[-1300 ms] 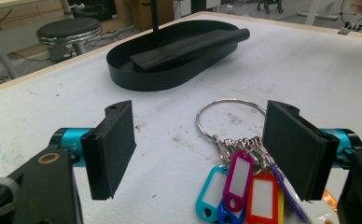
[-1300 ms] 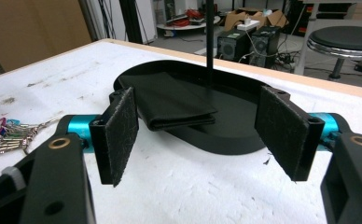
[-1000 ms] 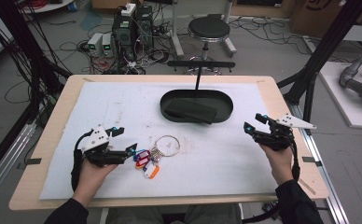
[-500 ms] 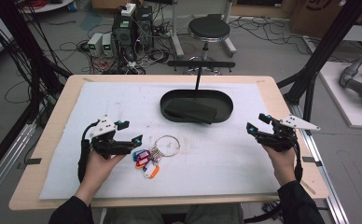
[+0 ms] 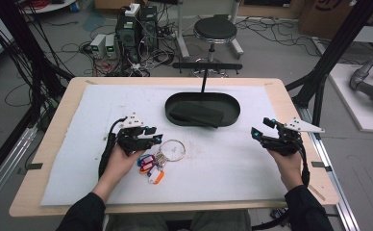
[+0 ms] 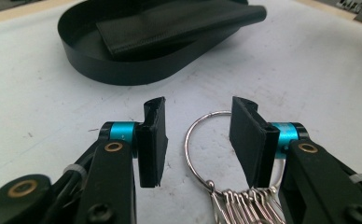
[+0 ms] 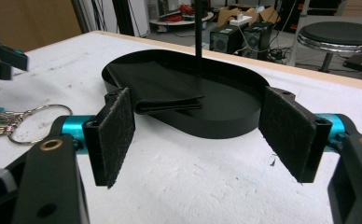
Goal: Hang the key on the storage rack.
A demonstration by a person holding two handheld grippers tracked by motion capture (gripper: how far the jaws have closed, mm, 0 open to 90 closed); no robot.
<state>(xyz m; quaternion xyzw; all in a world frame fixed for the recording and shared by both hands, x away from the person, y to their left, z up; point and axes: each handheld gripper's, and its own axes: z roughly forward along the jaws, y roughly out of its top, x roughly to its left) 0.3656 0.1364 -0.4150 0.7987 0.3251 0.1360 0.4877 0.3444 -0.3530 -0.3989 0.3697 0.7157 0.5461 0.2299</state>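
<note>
On the white mat's near-left part, the key ring (image 6: 207, 140) with coloured tags (image 5: 148, 168) lies between the left gripper (image 5: 148, 137)'s half-spread, just-closing jaws, not yet pinched, while the wide-open right gripper (image 5: 266, 132) hovers well apart, far right.

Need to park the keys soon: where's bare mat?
Bare: the mat between key ring and right gripper, and left of the tray. Crowded: around the left gripper, whose jaws have been closing about the ring.
</note>
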